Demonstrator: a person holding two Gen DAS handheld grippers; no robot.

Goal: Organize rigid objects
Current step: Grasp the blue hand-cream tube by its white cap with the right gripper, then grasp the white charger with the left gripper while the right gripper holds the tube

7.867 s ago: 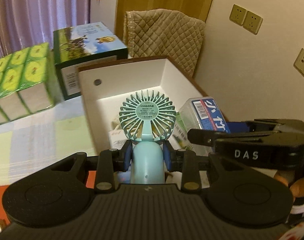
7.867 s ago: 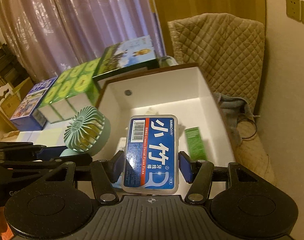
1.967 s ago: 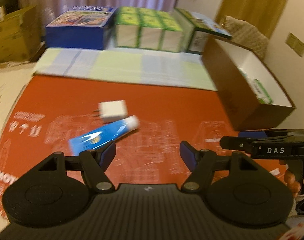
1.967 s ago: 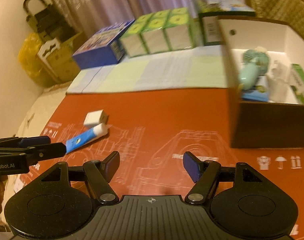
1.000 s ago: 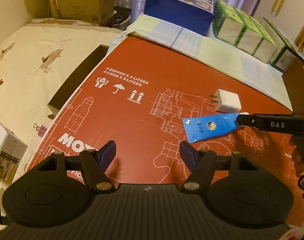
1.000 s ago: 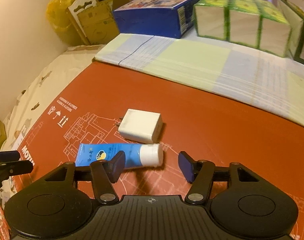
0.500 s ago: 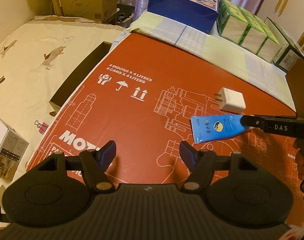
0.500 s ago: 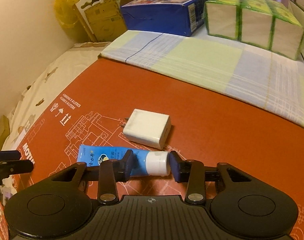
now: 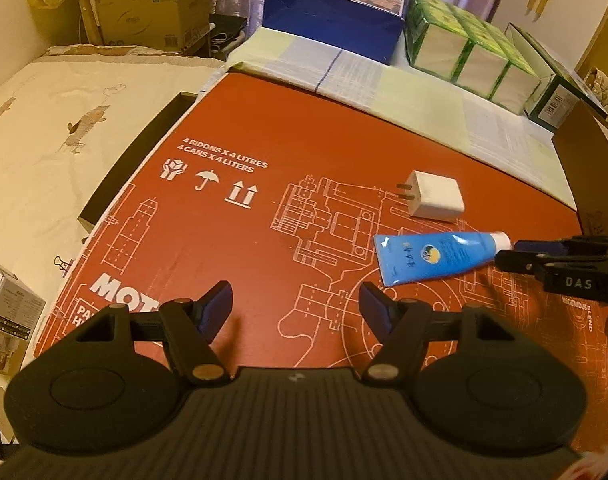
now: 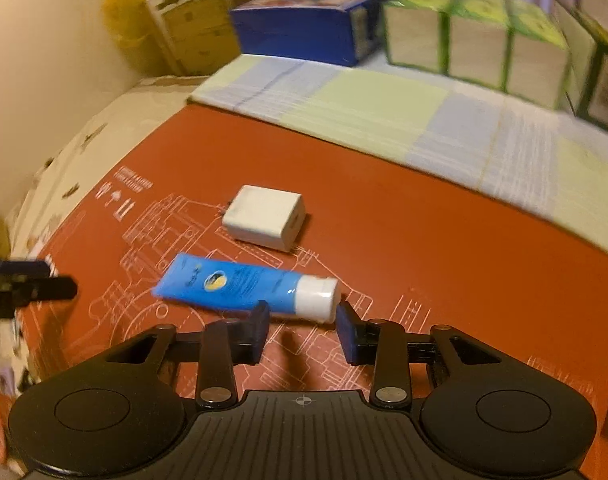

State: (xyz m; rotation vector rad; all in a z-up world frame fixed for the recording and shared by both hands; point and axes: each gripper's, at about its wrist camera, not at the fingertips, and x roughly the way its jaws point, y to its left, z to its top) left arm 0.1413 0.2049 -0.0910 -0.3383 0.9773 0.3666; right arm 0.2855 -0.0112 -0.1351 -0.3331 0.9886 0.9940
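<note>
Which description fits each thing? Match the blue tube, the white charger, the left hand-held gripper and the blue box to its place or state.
Things:
1. blue tube
2. white charger
3. left hand-held gripper
4. blue box

Descriptions:
A. open, nothing between its jaws
B. at the far side, next to the green packs
C. white cap end between the jaws of the right hand-held gripper
D. lying free on the red board, prongs pointing away from the tube's cap end

Pairs: 1-C, 2-D, 3-A, 4-B
</note>
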